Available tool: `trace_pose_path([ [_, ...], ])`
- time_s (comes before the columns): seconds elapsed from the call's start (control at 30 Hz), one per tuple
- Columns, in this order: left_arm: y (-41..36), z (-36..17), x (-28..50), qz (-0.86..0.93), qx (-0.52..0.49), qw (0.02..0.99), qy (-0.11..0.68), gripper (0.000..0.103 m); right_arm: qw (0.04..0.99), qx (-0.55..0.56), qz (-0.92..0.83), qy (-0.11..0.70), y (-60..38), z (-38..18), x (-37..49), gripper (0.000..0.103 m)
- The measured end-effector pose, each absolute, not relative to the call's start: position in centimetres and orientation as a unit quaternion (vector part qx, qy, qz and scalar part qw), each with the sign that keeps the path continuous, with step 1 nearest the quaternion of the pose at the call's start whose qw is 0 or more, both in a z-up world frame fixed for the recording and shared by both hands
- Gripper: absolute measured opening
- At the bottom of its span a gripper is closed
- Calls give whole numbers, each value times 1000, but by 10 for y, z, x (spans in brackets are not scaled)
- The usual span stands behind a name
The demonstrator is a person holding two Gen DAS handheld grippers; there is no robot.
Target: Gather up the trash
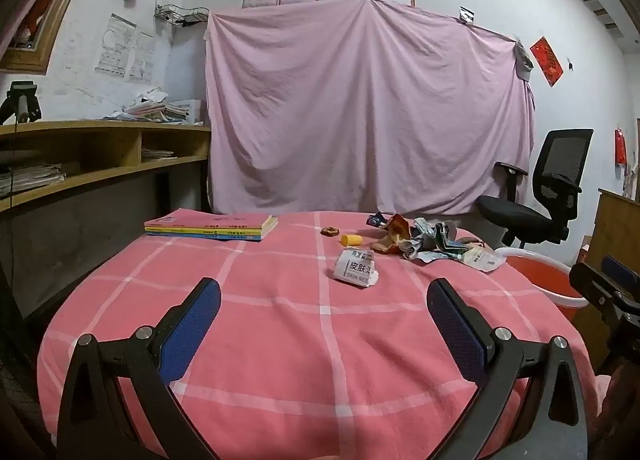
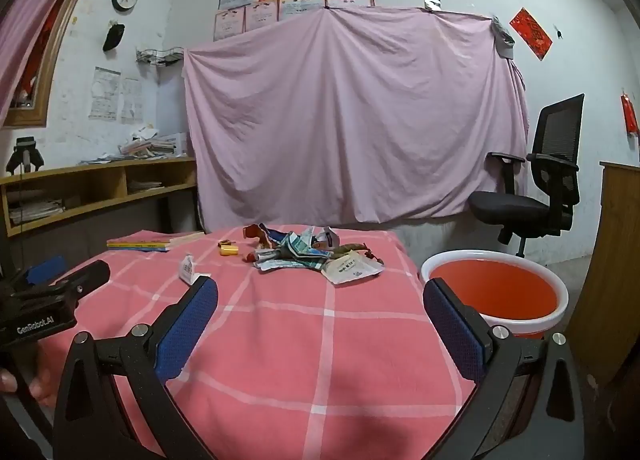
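Gaping wide, both blue-padded grippers, left gripper (image 1: 323, 300) and right gripper (image 2: 320, 300), face crumpled foil wrappers (image 2: 308, 252) on checked cloth (image 2: 320, 340).

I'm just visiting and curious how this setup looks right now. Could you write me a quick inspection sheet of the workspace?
Surface: table under a pink checked cloth.
Job's things: pile of crumpled wrappers, white printed packet, small yellow cap; red bucket with white rim beside the table.
Clutter: stack of thin books.
Grippers: left gripper and right gripper both open, empty.
Cables: nothing seen.
Surroundings: hung pink sheet, black office chair, wooden shelf.
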State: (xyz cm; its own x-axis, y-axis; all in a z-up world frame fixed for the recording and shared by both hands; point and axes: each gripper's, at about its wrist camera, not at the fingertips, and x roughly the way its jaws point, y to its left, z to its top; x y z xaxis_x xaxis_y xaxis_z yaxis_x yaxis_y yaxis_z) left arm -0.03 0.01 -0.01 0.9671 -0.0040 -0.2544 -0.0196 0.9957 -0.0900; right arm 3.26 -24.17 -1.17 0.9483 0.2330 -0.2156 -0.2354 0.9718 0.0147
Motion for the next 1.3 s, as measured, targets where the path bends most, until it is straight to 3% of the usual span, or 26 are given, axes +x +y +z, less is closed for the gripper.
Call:
trace_pose_path([
  [1.3,1,2,1,7,-42,990,131,101,986,-3,120,113,-239,-13,33,103],
])
